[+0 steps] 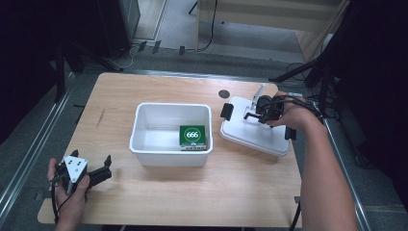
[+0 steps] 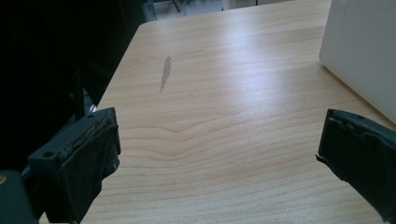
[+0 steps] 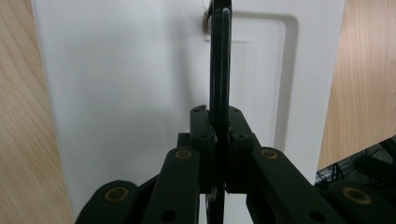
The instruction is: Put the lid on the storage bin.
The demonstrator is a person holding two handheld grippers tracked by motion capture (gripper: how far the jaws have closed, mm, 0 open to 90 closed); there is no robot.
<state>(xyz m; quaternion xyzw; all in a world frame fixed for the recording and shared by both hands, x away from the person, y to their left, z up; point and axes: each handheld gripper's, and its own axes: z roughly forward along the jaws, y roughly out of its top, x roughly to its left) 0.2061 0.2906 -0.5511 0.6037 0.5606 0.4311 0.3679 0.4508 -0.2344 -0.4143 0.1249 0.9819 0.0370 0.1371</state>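
The white lid [image 1: 254, 130] lies at the bin's [image 1: 169, 153] three o'clock, right claw [image 3: 219, 140] clamped on its thin black handle [image 3: 219, 60]; light, rigid plastic, likely to swing. Left claw [image 2: 219, 158] gapes empty.

Bare wood is lying open across the lower middle of the table [image 1: 231, 192] and along its upper left. The white bin [image 1: 144, 144] is blocking the centre, with a green box [image 1: 193, 136] occupying its right corner; the white lid [image 1: 262, 137] is crowding the right.
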